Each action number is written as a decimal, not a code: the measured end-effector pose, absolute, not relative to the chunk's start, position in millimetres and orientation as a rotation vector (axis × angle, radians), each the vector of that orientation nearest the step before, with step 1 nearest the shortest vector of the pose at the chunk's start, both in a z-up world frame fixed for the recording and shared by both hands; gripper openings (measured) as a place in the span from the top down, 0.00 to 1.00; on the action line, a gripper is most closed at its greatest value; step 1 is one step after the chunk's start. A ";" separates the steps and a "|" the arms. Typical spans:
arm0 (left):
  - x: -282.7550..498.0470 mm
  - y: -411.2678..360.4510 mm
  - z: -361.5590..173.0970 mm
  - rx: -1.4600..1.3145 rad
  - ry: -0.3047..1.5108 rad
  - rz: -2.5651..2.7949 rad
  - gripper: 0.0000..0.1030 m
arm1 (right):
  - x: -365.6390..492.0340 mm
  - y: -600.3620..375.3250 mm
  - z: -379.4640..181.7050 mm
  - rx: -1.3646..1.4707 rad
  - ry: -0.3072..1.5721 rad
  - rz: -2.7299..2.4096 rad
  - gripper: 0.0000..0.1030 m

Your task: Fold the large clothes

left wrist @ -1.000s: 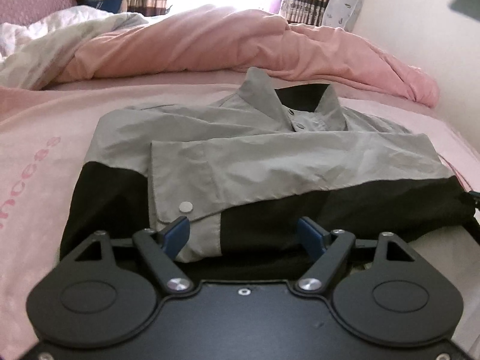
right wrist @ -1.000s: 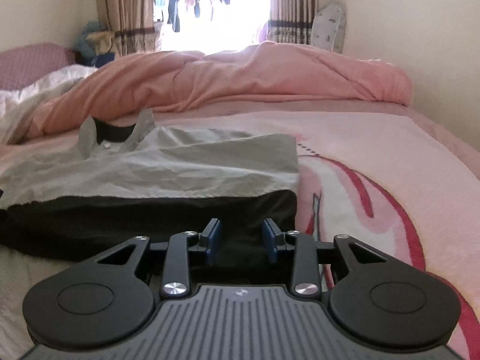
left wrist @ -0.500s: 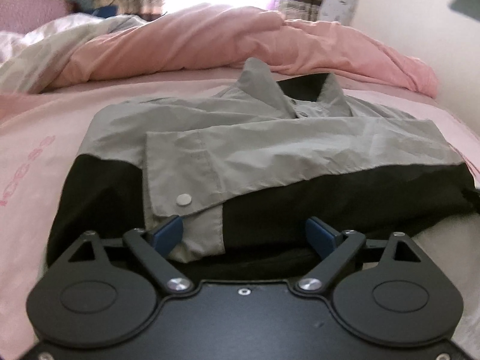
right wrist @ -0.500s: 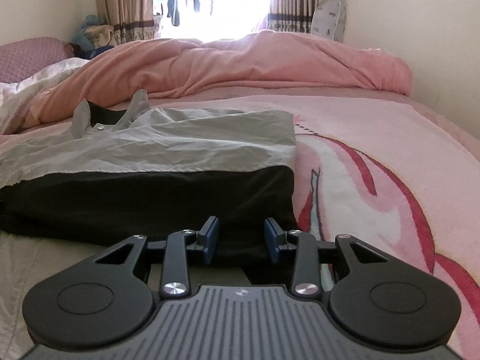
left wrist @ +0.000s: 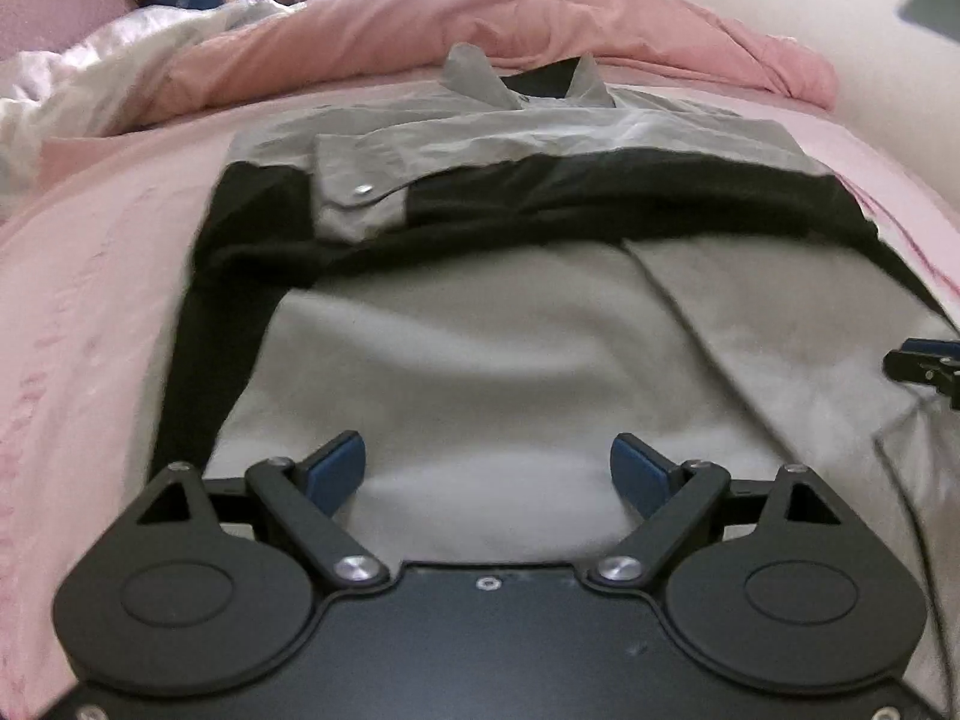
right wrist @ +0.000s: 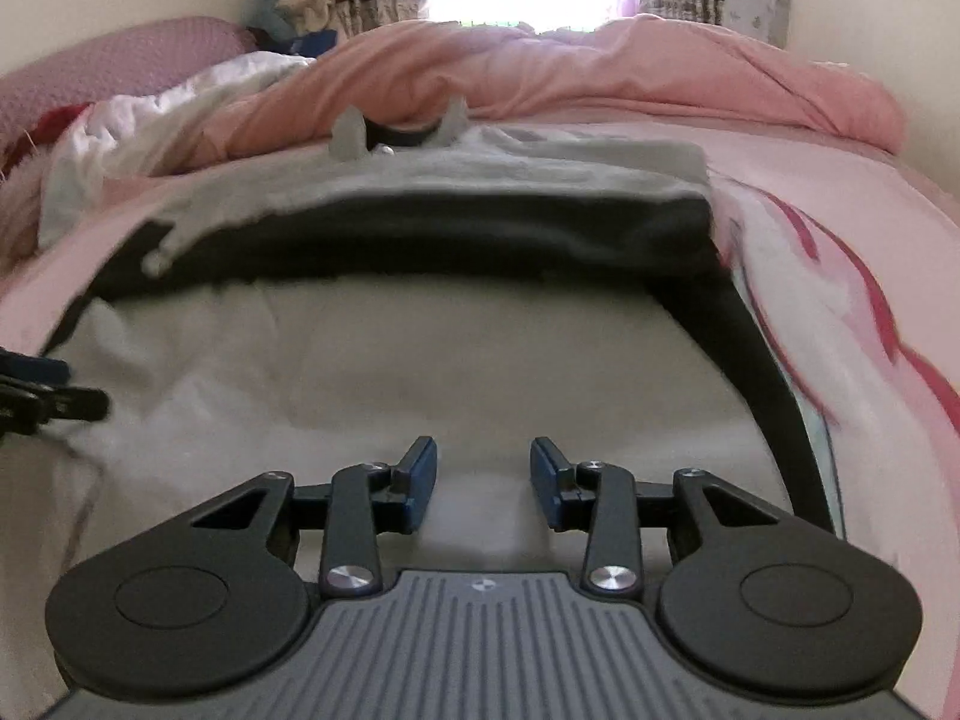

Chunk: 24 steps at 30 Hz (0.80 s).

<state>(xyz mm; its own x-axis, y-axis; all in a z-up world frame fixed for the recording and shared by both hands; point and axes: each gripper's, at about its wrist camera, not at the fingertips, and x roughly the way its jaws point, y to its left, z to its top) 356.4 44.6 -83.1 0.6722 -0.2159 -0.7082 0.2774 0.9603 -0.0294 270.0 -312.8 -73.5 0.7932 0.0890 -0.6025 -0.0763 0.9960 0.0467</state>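
Note:
A grey and black jacket lies flat on the pink bed, collar at the far end, sleeves folded across the chest. Its pale grey lower part fills the near field in both views. My left gripper is open over the lower left part of the jacket, holding nothing. My right gripper is open over the lower right part, also empty. The right gripper's tip shows at the right edge of the left wrist view; the left gripper's tip shows at the left edge of the right wrist view.
A bunched pink duvet and a white quilt lie beyond the collar. The pink bedspread spreads right of the jacket. A cream wall stands to the right; curtains and a bright window are behind.
Both grippers have drawn back toward the jacket's hem, so the pale grey lower part now fills the near view. Both sets of fingers are wider apart than before.

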 end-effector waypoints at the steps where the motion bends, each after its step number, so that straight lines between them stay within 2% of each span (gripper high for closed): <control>1: 344.0 49.0 -83.2 0.084 0.773 -0.266 0.12 | 262.0 -313.5 -72.7 0.013 0.642 0.082 0.57; 5: 311.1 73.5 -86.0 0.013 0.831 -0.221 0.12 | 223.3 -322.8 -73.9 0.075 0.666 0.079 0.51; 11: 253.7 96.7 -92.9 0.083 0.826 -0.184 0.11 | 175.0 -335.5 -77.3 0.093 0.662 0.060 0.51; 21: 182.3 132.5 -91.4 0.044 0.831 -0.189 0.11 | 130.5 -343.9 -79.2 0.151 0.640 0.077 0.50; 24: 163.9 147.1 -78.0 0.032 0.790 -0.164 0.11 | 111.3 -363.0 -67.8 0.241 0.562 0.140 0.50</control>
<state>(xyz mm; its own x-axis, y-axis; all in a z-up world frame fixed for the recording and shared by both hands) 163.9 147.1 -78.0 0.6920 -0.1346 -0.7093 0.1583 0.9868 -0.0329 111.3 -363.0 -67.8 0.8380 0.1962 -0.5092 -0.0652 0.9624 0.2635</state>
